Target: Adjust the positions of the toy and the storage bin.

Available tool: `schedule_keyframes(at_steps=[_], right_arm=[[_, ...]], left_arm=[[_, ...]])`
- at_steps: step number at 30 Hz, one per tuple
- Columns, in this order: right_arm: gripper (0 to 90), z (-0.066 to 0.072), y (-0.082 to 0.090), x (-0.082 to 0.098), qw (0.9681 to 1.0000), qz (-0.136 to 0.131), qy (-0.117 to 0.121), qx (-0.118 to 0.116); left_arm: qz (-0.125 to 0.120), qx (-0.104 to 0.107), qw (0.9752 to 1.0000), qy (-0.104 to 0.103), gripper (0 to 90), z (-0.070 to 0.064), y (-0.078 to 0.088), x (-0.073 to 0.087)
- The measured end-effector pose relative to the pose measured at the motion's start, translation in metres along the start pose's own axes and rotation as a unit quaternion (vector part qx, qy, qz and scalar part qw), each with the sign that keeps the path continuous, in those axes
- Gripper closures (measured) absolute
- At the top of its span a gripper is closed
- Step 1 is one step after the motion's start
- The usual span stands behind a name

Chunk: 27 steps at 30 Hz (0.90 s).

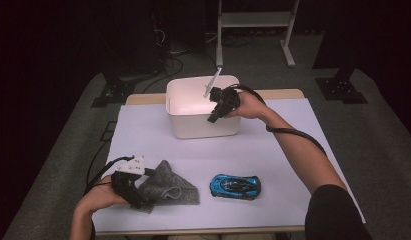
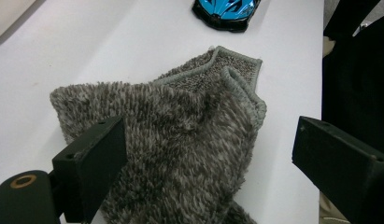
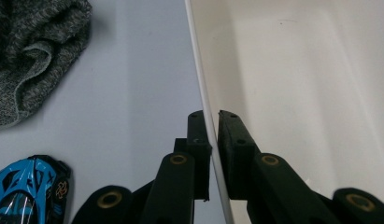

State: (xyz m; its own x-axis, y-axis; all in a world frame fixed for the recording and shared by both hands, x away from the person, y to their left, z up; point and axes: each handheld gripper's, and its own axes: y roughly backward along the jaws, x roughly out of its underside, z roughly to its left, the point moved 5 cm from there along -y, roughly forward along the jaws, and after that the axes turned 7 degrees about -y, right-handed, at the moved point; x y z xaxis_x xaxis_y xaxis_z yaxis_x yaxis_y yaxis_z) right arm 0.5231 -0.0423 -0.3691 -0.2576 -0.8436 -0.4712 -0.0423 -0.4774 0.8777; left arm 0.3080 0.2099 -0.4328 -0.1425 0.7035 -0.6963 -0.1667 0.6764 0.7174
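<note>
My right gripper (image 3: 210, 122) has its fingers clamped on the near rim of the white rectangular plastic bin (image 1: 203, 117) at the back of the white desk (image 1: 273, 155). My left gripper (image 2: 208, 154) hovers with fingers apart over the crumpled grey fleece cloth (image 2: 180, 135), just beside a blue toy sports car (image 1: 235, 186).

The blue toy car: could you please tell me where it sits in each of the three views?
High view: the blue toy car lies low and right of centre on the white table sheet.
Left gripper view: at the top edge, right of centre.
Right gripper view: bottom-left corner.
Shared landmark: the grey cloth, beside the car in every view.
</note>
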Motion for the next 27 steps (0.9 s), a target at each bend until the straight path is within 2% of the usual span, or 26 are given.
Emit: schedule_keyframes(at_steps=[9, 21, 27], right_arm=[[82.3, 0.010, 0.006, 0.011, 0.9999, 0.013, -0.004, -0.004], [81.9, 0.029, 0.017, 0.036, 0.9999, 0.005, -0.007, -0.007], [82.1, 0.040, 0.021, 0.046, 0.9999, 0.004, -0.009, -0.007]], left_arm=[[0.001, 0.004, 1.0000, -0.003, 9.2, -0.001, -0.003, -0.001], [0.001, 0.014, 0.9999, -0.002, 9.2, -0.003, -0.009, -0.003], [-0.003, 0.010, 0.9999, -0.004, 9.2, -0.003, -0.008, -0.004]])
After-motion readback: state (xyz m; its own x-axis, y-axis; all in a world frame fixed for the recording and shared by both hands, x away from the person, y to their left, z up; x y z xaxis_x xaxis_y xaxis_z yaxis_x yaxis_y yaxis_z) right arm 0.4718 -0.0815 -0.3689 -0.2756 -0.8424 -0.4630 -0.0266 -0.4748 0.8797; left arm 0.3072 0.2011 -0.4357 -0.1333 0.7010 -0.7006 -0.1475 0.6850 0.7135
